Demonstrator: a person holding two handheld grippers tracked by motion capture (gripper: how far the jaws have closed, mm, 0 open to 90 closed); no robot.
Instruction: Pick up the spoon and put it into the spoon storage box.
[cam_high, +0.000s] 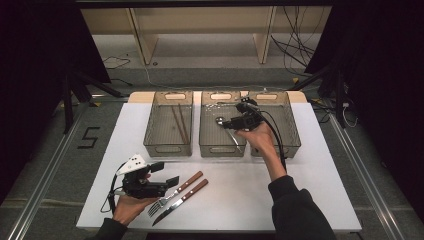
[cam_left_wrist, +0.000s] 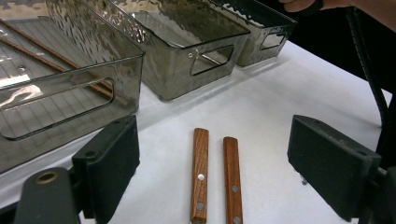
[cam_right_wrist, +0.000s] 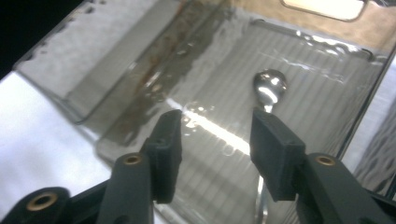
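Spoon (cam_high: 220, 120) lies in the middle bin (cam_high: 222, 148) of three smoky clear bins standing side by side at the far half of the white table (cam_high: 300, 190); in the right gripper view its shiny bowl (cam_right_wrist: 269, 86) rests on the ribbed bin floor, the handle running down past the right finger. The left bin (cam_high: 168, 148) holds a pair of brown chopsticks (cam_high: 179, 122) lying lengthwise. The right bin (cam_high: 294, 145) sits just beside the middle one.

The right gripper (cam_high: 235, 122) hangs over the middle bin, held by the person's right hand (cam_high: 260, 136), its fingers (cam_right_wrist: 275, 154) spread apart with nothing between them, just above the spoon.

The left gripper (cam_high: 167, 184) rests low near the table's front edge in the left hand (cam_high: 131, 206), its fingers (cam_left_wrist: 112, 163) wide open and empty, pointing at two wooden handles.

A fork (cam_high: 172, 196) and a knife (cam_high: 181, 201) lie side by side on the table just beside that gripper, handles angled toward the bins, close together but apart in the left gripper view.
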